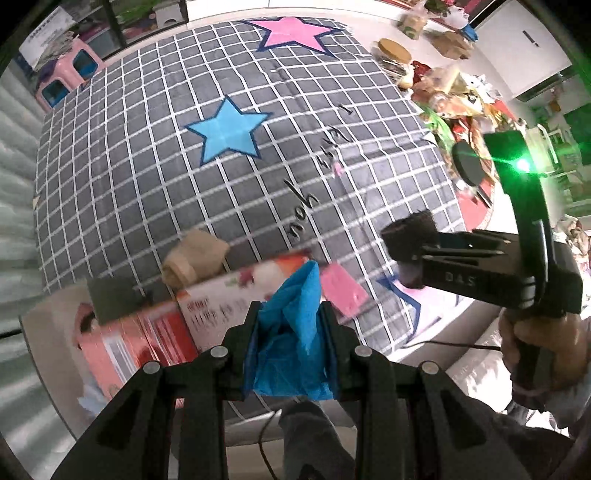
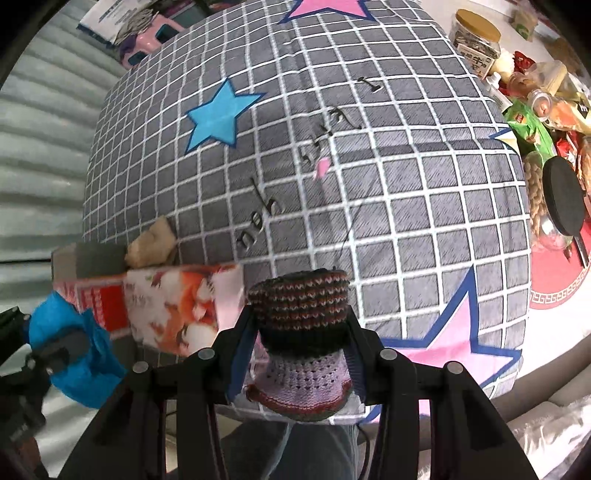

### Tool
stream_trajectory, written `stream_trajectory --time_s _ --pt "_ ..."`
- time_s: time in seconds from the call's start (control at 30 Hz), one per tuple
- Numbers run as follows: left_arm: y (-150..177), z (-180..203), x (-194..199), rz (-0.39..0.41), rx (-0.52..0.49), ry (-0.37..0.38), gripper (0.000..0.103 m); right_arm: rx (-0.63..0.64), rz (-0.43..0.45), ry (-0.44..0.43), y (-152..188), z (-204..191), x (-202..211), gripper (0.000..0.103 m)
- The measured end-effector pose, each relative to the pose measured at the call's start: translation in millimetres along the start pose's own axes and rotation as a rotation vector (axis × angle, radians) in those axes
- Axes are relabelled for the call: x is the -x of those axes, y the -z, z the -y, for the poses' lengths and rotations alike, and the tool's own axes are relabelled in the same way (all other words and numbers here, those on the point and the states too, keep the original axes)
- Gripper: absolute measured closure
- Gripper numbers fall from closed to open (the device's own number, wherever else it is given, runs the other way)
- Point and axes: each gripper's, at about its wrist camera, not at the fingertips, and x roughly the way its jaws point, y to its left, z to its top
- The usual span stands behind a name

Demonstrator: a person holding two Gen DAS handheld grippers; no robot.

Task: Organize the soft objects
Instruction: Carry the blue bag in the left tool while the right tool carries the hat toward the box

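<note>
My left gripper [image 1: 290,314] is shut on a crumpled blue soft item [image 1: 295,332], held above the near edge of the table. Below it lies a red and pink printed box [image 1: 166,325], with a beige rolled cloth [image 1: 195,258] just behind it. A pink patch [image 1: 343,291] lies on the grey checked cloth [image 1: 147,147]. My right gripper [image 2: 299,317] is shut on a dark striped knitted piece [image 2: 299,306] with a lilac lower part. It shows at the right of the left wrist view as right gripper [image 1: 406,251]. The left gripper [image 2: 55,350] with the blue item [image 2: 85,369] hangs left of the box [image 2: 166,306].
Jars [image 2: 476,33], snack packets [image 2: 528,125] and a black round disc [image 2: 565,195] crowd the table's right side on a red mat [image 2: 554,280]. A pink stool [image 1: 66,74] stands beyond the far left corner. A corrugated wall runs along the left.
</note>
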Motion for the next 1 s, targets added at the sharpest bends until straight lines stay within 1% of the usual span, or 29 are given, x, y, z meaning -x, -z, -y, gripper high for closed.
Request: stream_trajectory --time_s 0.2,0.3,0.47,0.7,1.0 --pt "39 0 3 0.005 0.011 0.012 0.070 0.069 -0.012 0.004 24 -28 2 0.057" --pt "59 -6 8 0.015 0.044 0.016 0.070 0.115 -0.012 -0.001 35 -49 2 0.057" --pt "93 -25 21 0.050 0.118 0.000 0.070 0.195 -0.013 -0.004 47 -84 3 0.057" --pt "131 -53 40 0.115 0.213 -0.040 0.070 0.328 -0.012 -0.006 64 -139 6 0.057" --pt "170 -95 59 0.173 0.359 -0.056 0.070 0.479 -0.016 -0.006 78 -202 7 0.057"
